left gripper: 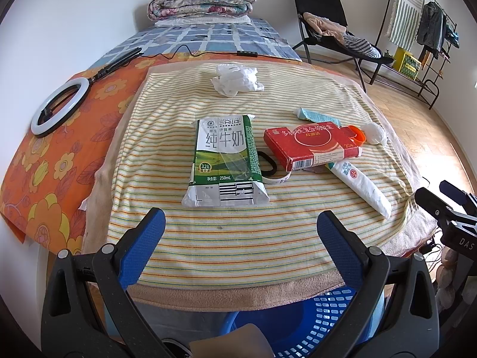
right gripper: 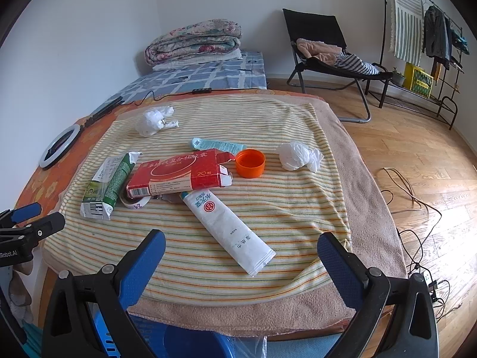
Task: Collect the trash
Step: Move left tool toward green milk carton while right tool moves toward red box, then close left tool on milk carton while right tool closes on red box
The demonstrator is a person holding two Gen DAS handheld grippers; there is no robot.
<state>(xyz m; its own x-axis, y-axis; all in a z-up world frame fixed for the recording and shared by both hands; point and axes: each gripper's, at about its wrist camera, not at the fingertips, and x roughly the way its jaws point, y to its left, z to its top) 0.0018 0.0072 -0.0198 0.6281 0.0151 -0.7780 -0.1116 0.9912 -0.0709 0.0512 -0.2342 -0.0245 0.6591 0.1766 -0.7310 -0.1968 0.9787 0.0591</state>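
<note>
Trash lies on a striped towel (left gripper: 238, 238) (right gripper: 283, 208). A flattened green milk carton (left gripper: 225, 161) (right gripper: 105, 185) lies just ahead of my open left gripper (left gripper: 240, 226). Beside it are a red box (left gripper: 310, 147) (right gripper: 179, 173), a white tube-shaped wrapper (left gripper: 363, 185) (right gripper: 229, 229), an orange cap (left gripper: 357, 135) (right gripper: 250, 162), a teal wrapper (left gripper: 319, 116) (right gripper: 217, 144), a tape roll (left gripper: 274, 170) (right gripper: 135, 203) and two crumpled white wads (left gripper: 237, 80) (right gripper: 298, 155). My right gripper (right gripper: 241, 247) is open, with the wrapper's end between its fingers, untouched.
A blue slotted basket (left gripper: 322, 322) (right gripper: 179, 340) sits below the towel's near edge. A ring light (left gripper: 61, 106) (right gripper: 59, 146) lies on the orange floral sheet at left. Folded quilts, a black chair (right gripper: 328, 53), a clothes rack and floor cables (right gripper: 417, 208) are beyond.
</note>
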